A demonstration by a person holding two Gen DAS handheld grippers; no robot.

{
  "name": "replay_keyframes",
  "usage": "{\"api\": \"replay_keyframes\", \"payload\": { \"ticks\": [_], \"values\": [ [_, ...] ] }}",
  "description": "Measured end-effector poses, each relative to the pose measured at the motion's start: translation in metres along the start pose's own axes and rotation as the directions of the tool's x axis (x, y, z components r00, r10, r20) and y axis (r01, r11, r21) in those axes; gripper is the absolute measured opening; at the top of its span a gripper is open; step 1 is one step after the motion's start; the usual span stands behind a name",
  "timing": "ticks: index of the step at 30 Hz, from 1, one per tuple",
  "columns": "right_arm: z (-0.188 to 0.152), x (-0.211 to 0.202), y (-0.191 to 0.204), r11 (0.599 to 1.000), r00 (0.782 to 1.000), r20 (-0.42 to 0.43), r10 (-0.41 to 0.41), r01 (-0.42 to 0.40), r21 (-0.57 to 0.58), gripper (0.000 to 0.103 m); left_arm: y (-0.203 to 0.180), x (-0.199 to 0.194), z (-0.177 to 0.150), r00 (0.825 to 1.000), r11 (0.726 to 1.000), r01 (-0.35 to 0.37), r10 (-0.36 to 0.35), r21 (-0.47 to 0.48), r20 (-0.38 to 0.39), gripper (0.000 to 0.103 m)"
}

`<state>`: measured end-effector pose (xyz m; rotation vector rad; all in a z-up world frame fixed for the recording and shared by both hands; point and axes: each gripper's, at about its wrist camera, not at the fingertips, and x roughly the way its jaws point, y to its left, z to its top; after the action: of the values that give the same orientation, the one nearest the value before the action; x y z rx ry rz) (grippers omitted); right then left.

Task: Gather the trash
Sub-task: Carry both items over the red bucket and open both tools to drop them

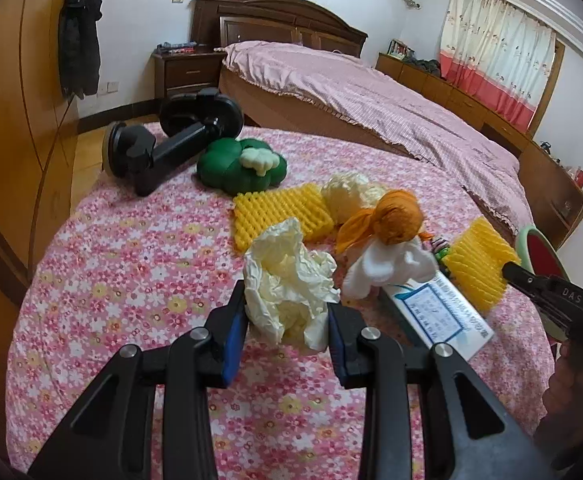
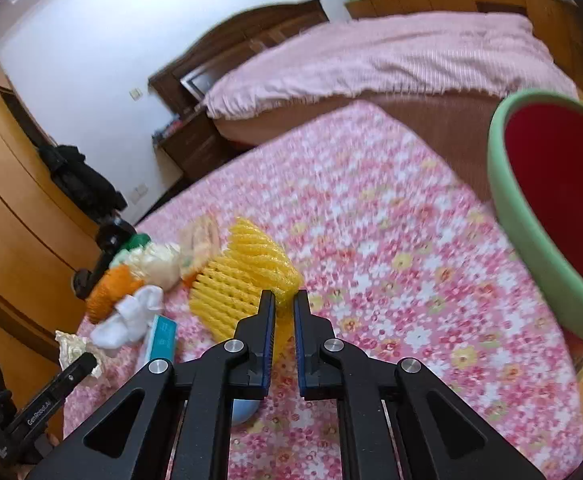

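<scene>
My left gripper is shut on a crumpled cream paper, which bulges up between the blue pads just above the floral tablecloth. In the right wrist view the right gripper has its jaws nearly together, pinching the edge of a yellow foam net. The left wrist view shows that same net at the right, with the right gripper on its corner. A second yellow foam net, an orange knotted bag, a white cloth and a cream bag lie in a heap.
A bin with a green rim and red inside stands at the table's right edge. A white and blue box, a green cushion and a black mount also lie on the table. A bed stands behind.
</scene>
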<state>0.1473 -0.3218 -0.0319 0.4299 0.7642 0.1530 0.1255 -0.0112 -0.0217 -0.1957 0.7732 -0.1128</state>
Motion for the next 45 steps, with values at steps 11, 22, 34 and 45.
{"api": "replay_keyframes", "payload": {
  "ticks": [11, 22, 34, 45],
  "values": [
    [-0.001, -0.064, -0.003, 1.0, 0.992, 0.126, 0.015, -0.017, 0.013, 0.009, -0.028, -0.023, 0.004, 0.996, 0.995, 0.089, -0.089, 0.045, -0.006, 0.036],
    [-0.009, -0.125, -0.022, 0.998, 0.969, 0.243, -0.051, 0.038, 0.054, 0.009, -0.088, -0.033, 0.007, 0.975, 0.965, 0.223, -0.218, 0.139, -0.054, 0.036],
    [-0.017, -0.166, -0.082, 0.973, 0.937, 0.307, -0.167, 0.107, 0.204, 0.009, -0.193, -0.023, -0.003, 0.937, 0.879, 0.35, -0.322, 0.325, -0.139, 0.036],
    [-0.012, -0.18, -0.146, 0.927, 0.908, 0.303, -0.29, 0.188, 0.324, 0.009, -0.282, 0.011, -0.004, 0.886, 0.792, 0.463, -0.399, 0.398, -0.237, 0.036]
  ]
}}
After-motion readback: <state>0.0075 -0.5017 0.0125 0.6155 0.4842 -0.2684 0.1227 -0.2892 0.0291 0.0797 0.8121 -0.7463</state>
